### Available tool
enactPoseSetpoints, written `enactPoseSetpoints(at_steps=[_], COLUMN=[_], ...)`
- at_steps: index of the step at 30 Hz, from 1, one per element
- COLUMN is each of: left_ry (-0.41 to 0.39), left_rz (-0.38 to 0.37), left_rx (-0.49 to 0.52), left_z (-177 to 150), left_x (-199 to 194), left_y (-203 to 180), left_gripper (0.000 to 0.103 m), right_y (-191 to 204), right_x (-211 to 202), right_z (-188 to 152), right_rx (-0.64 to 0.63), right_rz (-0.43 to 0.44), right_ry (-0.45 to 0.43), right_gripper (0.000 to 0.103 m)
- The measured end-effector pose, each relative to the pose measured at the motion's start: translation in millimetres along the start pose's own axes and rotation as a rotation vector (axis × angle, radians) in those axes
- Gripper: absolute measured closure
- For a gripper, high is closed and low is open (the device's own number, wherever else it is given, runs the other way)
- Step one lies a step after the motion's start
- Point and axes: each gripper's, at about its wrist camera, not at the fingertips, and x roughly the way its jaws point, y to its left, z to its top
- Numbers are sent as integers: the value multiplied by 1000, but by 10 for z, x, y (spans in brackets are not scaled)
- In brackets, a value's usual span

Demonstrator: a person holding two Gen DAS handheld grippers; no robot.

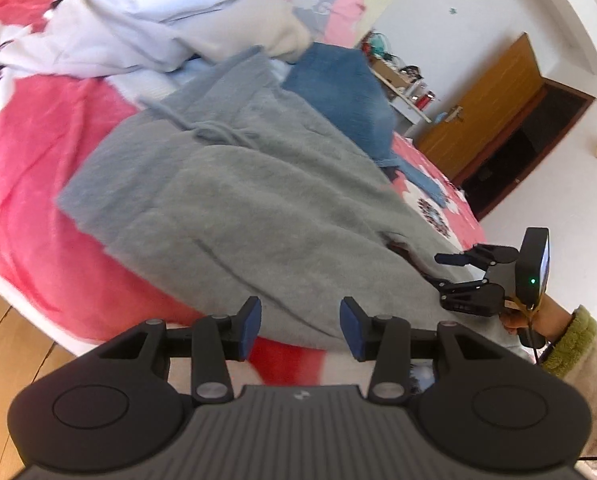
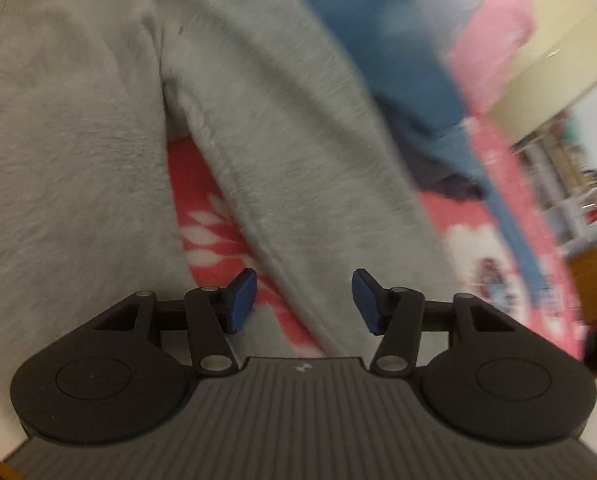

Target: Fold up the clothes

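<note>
Both grippers empty, fingers spread: left gripper (image 1: 300, 330) and right gripper (image 2: 304, 300) hover over the bed's (image 1: 38, 152) near edge, likely lining up on the leg ends for a fold. Grey sweatpants (image 1: 234, 184) lie flat, legs toward that edge. Blue garment (image 1: 338, 92) and white pile (image 1: 146, 28) sit beyond.

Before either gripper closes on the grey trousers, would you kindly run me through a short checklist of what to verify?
1. Left gripper open with nothing between its pads: ok.
2. Right gripper open and empty: ok.
3. Grey trousers lie spread on the red blanket: ok.
4. Trouser legs lie together: not ok; the right wrist view shows blanket between them.
5. Blue garment clear of the trousers: cannot tell; they meet at one edge.
6. Right wrist view sharp: not ok, blurred.
</note>
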Motion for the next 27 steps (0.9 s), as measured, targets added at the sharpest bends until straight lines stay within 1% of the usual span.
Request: enactPoseSetpoints(at_steps=[1,2,3,5,8,10,11,13,15,16,17,19,21,24,26,27], left_ry=[-5,-8,-7,-5,-1,1,1,1,-6,-12,-16,-18,-28,-43,-48,-49], left_rz=[5,9,11,13,17,13,14,20,28,32,38,53,69,80,76,67], left_rx=[-13,-23,-30,-43,-61,-59,-59,-58,-56,-54,-55,-66,-85,-122,-157,-179], left_z=[11,22,31,50,77,93,101,118,125,125,125,122,117,94,69,56], left_x=[7,18,39,80,142,180,193,207,189,171,154,123,84,36,25,26], left_y=[54,101,135,202,295,308,311,314,322,326,334,368,400,465,518,547], left_gripper=[59,59,59,59,59,59,59,59,59,59,58,58,58,55,51,51], right_y=[-38,-104,-162,-253,-327,-373,-367,-317,-311,-358,-429,-585,-675,-634,-481,-376], right_x=[40,45,24,-67,-267,-276,-241,-147,-191,-276,-364,-536,-722,-1042,-1226,-1294], right_z=[13,24,22,13,-66,-162,-208,-265,-289,-301,-336,-501,-760,-1264,-1675,-1862], right_rx=[34,89,150,256,388,456,481,495,503,530,578,729,904,1154,1329,1417], right_rz=[21,53,75,86,156,215,237,244,235,230,224,203,205,269,319,349], right_ry=[-6,-14,-18,-44,-78,-65,-57,-51,-71,-94,-132,-208,-266,-380,-445,-475], right_gripper=[62,88,99,100,100,100,99,97,93,87,76,62,61,56,48,46])
